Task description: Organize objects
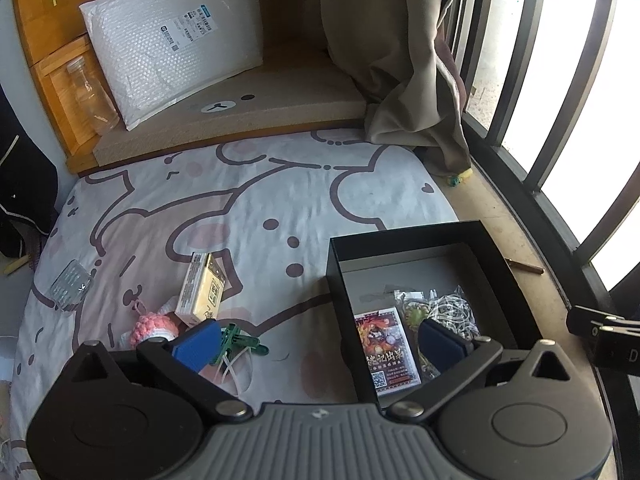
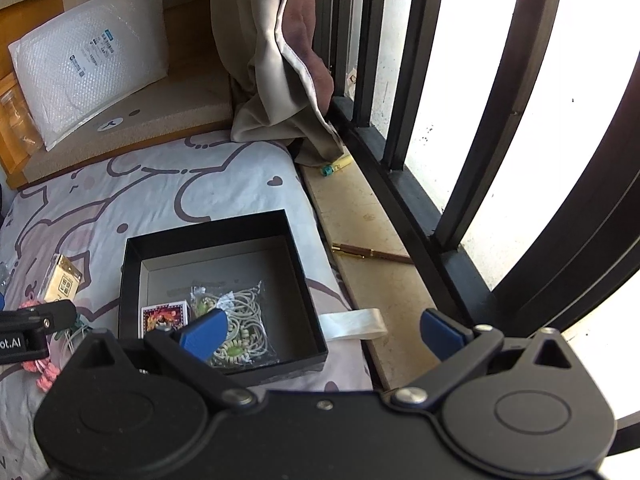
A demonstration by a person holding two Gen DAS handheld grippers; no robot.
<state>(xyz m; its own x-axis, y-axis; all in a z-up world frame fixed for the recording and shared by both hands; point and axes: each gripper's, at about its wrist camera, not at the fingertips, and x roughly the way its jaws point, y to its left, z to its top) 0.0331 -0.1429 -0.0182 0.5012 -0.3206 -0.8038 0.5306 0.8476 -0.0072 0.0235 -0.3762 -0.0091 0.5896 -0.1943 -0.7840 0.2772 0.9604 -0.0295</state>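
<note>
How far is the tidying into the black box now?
Done: a card pack and a clear bag of beads lie inside the black cardboard box. In hand: nothing; both claws open. Left: yellow box, pink crochet charm, green clips.

left gripper: black linkage arms, 2 round black hubs, triangular cut-outs, silver pivot screws
left pads: blue, flat, rectangular
left body: grey ribbed plate btwn hubs, small logo at centre
right gripper: same build, black arms + hubs, silver screws
right pads: blue
right body: plain black plate, 1 small screw mid-top
marking: white lettering "ot.AI" on left gripper's black side, seen in right view
</note>
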